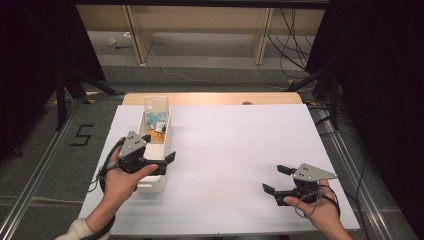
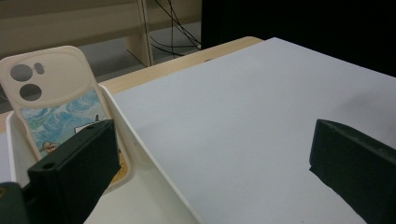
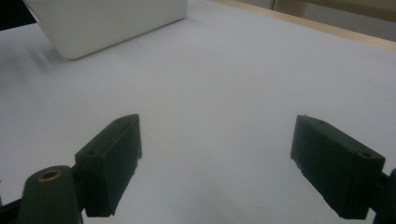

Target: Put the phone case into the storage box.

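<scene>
A cream phone case (image 1: 156,117) with blue swirl artwork and camera cut-outs leans upright at the far end of a narrow white bin (image 1: 150,186) on the left of the white mat. My left gripper (image 1: 159,147) hovers open over the bin's near half. In the left gripper view, the left gripper (image 2: 212,140) straddles the bin's right wall (image 2: 140,140), one jaw in front of the phone case (image 2: 56,93), the other over the mat. My right gripper (image 1: 276,179) is open and empty near the mat's front right. In the right gripper view, the right gripper (image 3: 217,130) points across bare mat toward the bin (image 3: 112,23).
The white mat (image 1: 235,150) covers a wooden table whose far edge (image 1: 215,98) shows beyond it. Cables (image 1: 295,45) and wooden furniture legs (image 1: 137,35) stand on the floor behind. A metal rail (image 1: 40,165) and a floor mark "5" (image 1: 82,135) lie to the left.
</scene>
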`<state>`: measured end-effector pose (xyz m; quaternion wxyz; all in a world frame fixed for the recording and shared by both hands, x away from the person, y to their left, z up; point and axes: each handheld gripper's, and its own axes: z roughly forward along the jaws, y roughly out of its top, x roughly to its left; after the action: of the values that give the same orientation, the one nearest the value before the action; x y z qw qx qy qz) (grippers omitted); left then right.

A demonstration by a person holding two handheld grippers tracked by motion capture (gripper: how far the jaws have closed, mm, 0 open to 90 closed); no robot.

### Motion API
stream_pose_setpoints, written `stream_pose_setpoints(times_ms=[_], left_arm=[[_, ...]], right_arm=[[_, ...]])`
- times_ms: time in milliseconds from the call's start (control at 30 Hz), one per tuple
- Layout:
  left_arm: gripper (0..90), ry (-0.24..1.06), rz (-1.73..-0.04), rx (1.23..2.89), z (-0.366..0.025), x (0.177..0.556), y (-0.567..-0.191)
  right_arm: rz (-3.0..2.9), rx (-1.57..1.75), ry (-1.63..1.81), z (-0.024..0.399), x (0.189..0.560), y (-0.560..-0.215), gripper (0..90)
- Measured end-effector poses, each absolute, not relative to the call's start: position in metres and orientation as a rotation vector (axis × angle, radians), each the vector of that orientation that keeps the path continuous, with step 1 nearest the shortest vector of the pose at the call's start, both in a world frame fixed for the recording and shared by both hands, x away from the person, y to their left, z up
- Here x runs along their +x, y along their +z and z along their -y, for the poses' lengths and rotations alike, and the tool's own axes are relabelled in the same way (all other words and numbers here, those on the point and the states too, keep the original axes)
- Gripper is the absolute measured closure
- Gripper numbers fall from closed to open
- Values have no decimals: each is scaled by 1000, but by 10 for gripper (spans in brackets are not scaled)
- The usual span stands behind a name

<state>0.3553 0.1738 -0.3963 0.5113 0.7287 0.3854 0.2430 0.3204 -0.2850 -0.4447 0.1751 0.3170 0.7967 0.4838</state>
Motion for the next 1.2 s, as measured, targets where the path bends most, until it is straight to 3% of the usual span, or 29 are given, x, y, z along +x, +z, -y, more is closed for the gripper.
stream_pose_setpoints(times_ms=[1200], left_arm=[[13, 579, -866, 1779, -173, 339, -409]], right_arm=[[-2257, 898, 1369, 286, 321, -445, 174]])
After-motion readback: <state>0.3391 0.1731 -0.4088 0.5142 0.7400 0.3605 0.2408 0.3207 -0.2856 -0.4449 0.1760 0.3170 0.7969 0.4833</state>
